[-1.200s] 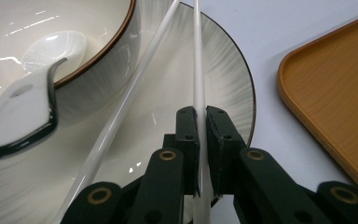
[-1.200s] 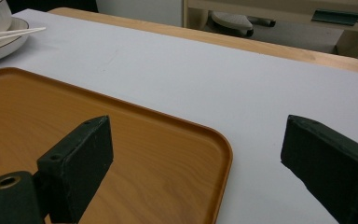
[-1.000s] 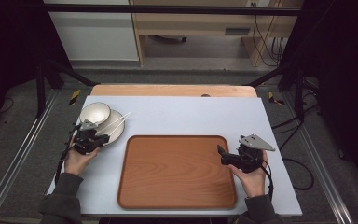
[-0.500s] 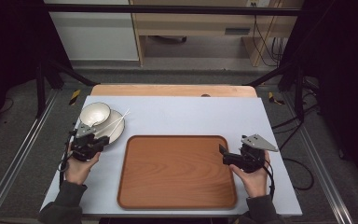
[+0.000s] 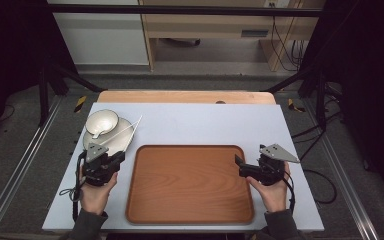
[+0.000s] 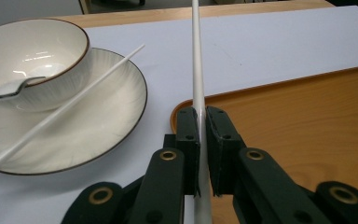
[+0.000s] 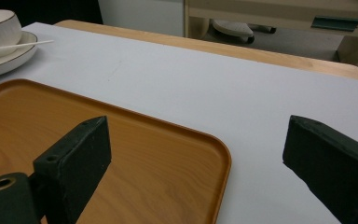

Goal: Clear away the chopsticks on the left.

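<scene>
Wooden tray [image 5: 190, 185] bare at table [image 5: 205, 122] centre, broad blue surface free beyond its far edge.
Left gripper [image 6: 198, 140] clamped on one white chopstick [image 6: 196, 70], above tray's near-left corner beside plate [image 6: 98, 126]. Second chopstick [image 6: 65, 109] laid across plate rim; bowl [image 6: 37, 51] on plate, spoon [image 6: 14, 86] inside. Right gripper [image 7: 200, 163] jaws wide apart, nothing between, over tray's right edge.

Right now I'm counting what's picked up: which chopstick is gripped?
The upright-running chopstick, clamped in the left gripper; the other chopstick lies across the plate.
</scene>
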Demonstrator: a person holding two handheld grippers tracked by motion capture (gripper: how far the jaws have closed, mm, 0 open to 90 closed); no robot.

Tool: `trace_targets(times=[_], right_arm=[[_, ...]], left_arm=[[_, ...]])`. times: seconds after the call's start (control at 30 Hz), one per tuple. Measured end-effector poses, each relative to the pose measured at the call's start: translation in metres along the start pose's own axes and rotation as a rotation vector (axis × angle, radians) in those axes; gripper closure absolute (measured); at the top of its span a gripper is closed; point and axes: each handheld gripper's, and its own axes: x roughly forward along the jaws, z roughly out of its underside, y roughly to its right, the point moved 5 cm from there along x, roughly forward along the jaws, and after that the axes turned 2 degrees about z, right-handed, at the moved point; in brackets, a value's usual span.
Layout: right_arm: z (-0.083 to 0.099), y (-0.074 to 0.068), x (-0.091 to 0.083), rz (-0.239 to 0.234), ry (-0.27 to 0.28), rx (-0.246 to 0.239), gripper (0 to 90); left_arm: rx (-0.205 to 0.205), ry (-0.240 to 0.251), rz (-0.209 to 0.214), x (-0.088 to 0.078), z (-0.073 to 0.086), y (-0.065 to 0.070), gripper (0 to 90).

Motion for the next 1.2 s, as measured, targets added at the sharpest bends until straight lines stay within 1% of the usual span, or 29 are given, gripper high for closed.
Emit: trace_targets(times=[0.1,0.13,0.23,0.27,0.3,0.33,0.37,0.43,0.47,0.5,0.6,0.63,0.67,0.7,0.73,0.77,0.8,0.87,0.9,0.93,1.0,1.03,1.07,1.1,1.17,1.2], right_arm=[[-0.001,0.0,-0.001,-0.003,0.007,-0.001,7.4],[-0.001,0.0,-0.001,-0.003,0.007,-0.001,7.4],[-0.002,-0.001,-0.002,-0.008,0.01,0.004,7.4],[-0.002,-0.001,-0.002,-0.009,0.009,0.004,7.3],[-0.002,-0.001,-0.002,-0.009,0.009,0.004,7.3],[-0.001,-0.001,-0.002,-0.011,0.009,0.008,7.2],[-0.001,-0.001,-0.002,-0.011,0.008,0.008,7.2],[-0.001,-0.001,-0.002,-0.01,0.008,0.001,7.2],[-0.001,-0.001,-0.002,-0.01,0.007,0.001,7.2],[-0.001,-0.001,-0.001,-0.012,0.007,0.003,7.2],[0.0,-0.002,0.0,-0.012,0.003,0.002,7.3],[0.001,-0.002,0.0,-0.012,-0.001,0.002,7.3],[0.001,-0.002,0.001,-0.013,-0.004,0.003,7.3],[0.001,-0.003,0.001,-0.014,-0.006,0.001,7.3],[0.002,-0.003,0.002,-0.014,-0.006,0.0,7.3],[0.002,-0.004,0.002,-0.015,-0.008,-0.002,7.3],[0.002,-0.004,0.002,-0.016,-0.01,-0.003,7.3],[0.002,-0.004,0.002,-0.017,-0.01,-0.002,7.3],[0.002,-0.004,0.002,-0.017,-0.01,-0.002,7.3],[0.002,-0.004,0.002,-0.016,-0.009,-0.005,7.3],[0.002,-0.004,0.002,-0.015,-0.009,-0.005,7.3],[0.002,-0.003,0.002,-0.014,-0.009,-0.005,7.3],[0.002,-0.003,0.002,-0.014,-0.009,-0.005,7.3],[0.002,-0.003,0.002,-0.014,-0.01,-0.003,7.3],[0.003,-0.004,0.003,-0.015,-0.012,-0.004,7.3],[0.003,-0.004,0.003,-0.015,-0.012,-0.005,7.3]], left_arm=[[-0.021,0.002,-0.008,-0.002,0.003,0.007,83.9],[-0.021,0.002,-0.008,-0.002,0.003,0.007,83.9],[-0.045,0.015,-0.018,-0.003,0.007,0.014,83.8],[-0.067,0.021,-0.019,-0.004,0.014,0.019,83.8],[-0.067,0.021,-0.019,-0.004,0.014,0.019,83.8],[-0.08,0.021,-0.025,-0.004,0.021,0.023,83.8],[-0.08,0.021,-0.025,-0.004,0.021,0.023,83.8],[-0.095,0.026,-0.034,-0.004,0.031,0.027,83.8],[-0.095,0.026,-0.034,-0.004,0.031,0.027,83.8],[-0.119,0.035,-0.031,-0.004,0.037,0.028,83.8],[-0.152,0.048,-0.037,-0.004,0.046,0.031,83.8],[-0.164,0.048,-0.036,-0.004,0.05,0.032,83.8],[-0.164,0.048,-0.036,-0.004,0.05,0.032,83.8],[-0.179,0.042,-0.044,-0.001,0.057,0.034,83.8],[-0.179,0.042,-0.044,-0.001,0.057,0.034,83.8],[-0.2,0.031,-0.038,0.003,0.063,0.036,83.8],[-0.2,0.031,-0.038,0.003,0.063,0.036,83.8],[-0.212,0.026,-0.043,0.007,0.071,0.041,83.8],[-0.212,0.026,-0.043,0.007,0.071,0.041,83.8],[-0.198,0.018,-0.06,0.011,0.073,0.043,83.8],[-0.194,0.016,-0.064,0.012,0.074,0.045,83.8],[-0.184,0.012,-0.082,0.015,0.077,0.048,83.8],[-0.184,0.012,-0.082,0.015,0.077,0.048,83.8],[-0.184,0.003,-0.089,0.018,0.08,0.049,83.8],[-0.189,-0.008,-0.097,0.02,0.084,0.049,83.8],[-0.197,-0.014,-0.093,0.021,0.086,0.049,83.8]])
